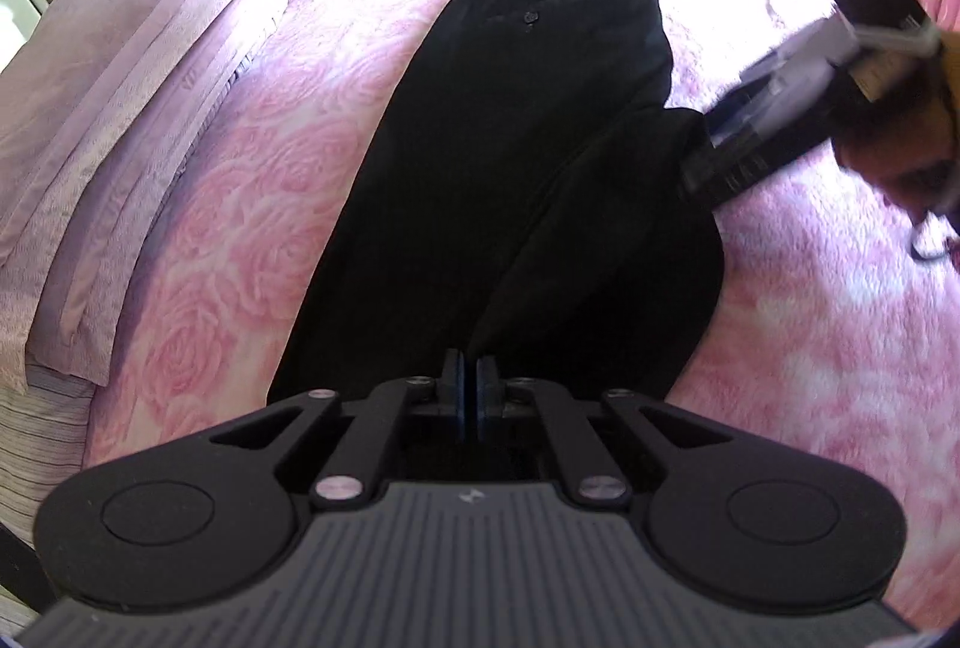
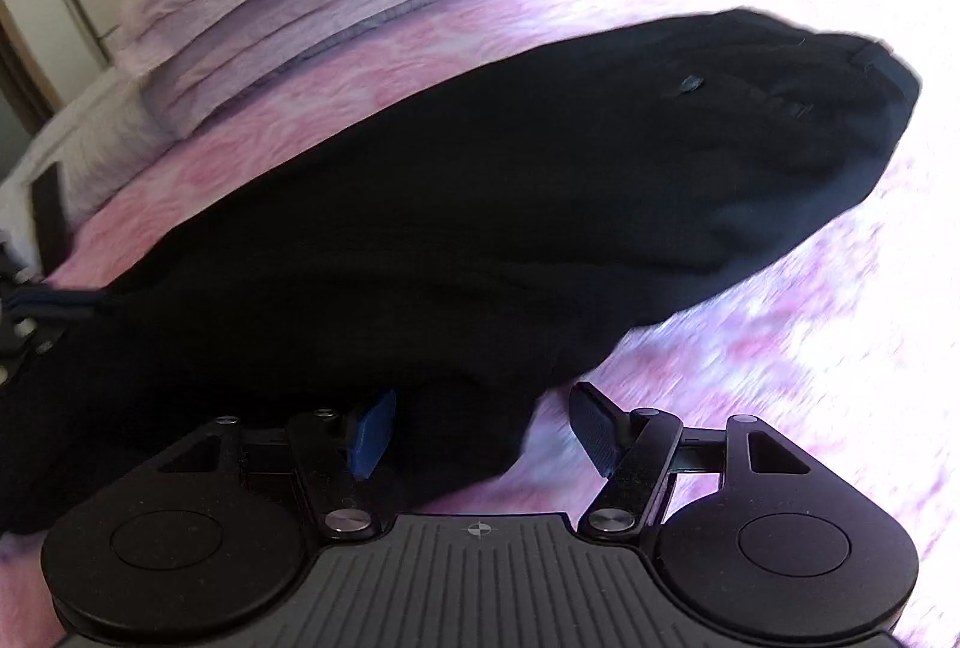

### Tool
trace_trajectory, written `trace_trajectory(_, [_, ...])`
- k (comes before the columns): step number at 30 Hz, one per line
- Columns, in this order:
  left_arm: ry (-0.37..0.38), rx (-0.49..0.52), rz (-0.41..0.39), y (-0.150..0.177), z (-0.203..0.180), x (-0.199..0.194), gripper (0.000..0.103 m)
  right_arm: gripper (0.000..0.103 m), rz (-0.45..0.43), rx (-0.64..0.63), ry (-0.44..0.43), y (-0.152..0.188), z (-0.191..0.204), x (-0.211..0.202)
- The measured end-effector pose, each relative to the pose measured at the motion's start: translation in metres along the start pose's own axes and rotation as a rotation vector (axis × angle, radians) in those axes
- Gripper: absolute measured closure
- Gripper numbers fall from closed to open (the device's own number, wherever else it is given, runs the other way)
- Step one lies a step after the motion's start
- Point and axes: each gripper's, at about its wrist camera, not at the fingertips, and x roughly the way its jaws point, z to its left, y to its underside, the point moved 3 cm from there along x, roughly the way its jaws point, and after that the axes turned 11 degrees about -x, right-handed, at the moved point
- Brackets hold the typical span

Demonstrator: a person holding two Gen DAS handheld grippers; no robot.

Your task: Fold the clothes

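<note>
One pair of black trousers [image 1: 516, 156] is laid along the pink rose-patterned blanket [image 1: 240, 204] of a bed, with the waistband at the far end and a buttoned back pocket [image 1: 528, 17] seen just below it. The legs are stretched toward the near side, and one dark fold is pushed out to the right. At the near end of the cloth the left gripper [image 1: 471, 396] is found; its blue pads are pressed together, and whether cloth is pinched between them cannot be told. The right gripper [image 2: 480, 426] is placed at the right edge of the trousers, with its jaws spread; the edge of the fabric is seen between them, but the pads are not pressed on it. In the left wrist view this gripper is held by a hand [image 1: 900, 132]. Folded lilac bedding [image 1: 120, 96] is piled on the left side of the bed, well apart from the trousers.
</note>
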Motion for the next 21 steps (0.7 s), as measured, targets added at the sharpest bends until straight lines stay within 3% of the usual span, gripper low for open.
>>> trace_trajectory(1, [0.006,0.017,-0.002,0.002,-0.005,-0.001,0.101,0.076,-0.003,0.018,0.019,-0.001,-0.006,-0.003])
trace_trajectory(4, [0.043,0.120,0.003,0.015,-0.029,-0.001,0.100,0.096,-0.017,0.052,0.033,0.006,-0.015,-0.031])
trace_trajectory(7, [0.065,0.230,0.027,0.030,-0.054,0.005,0.097,0.098,-0.008,0.084,0.052,0.023,-0.015,-0.054])
trace_trajectory(10, [0.072,0.266,0.060,0.042,-0.066,0.012,0.095,0.099,0.025,0.165,0.065,0.039,-0.022,-0.052])
trace_trajectory(17, [0.081,0.220,0.031,0.032,-0.072,-0.004,0.086,0.098,0.076,0.170,0.070,0.044,-0.027,-0.069])
trace_trajectory(21, [0.098,0.184,-0.036,0.002,-0.095,-0.013,0.066,0.098,0.086,0.159,0.082,0.039,-0.049,-0.099])
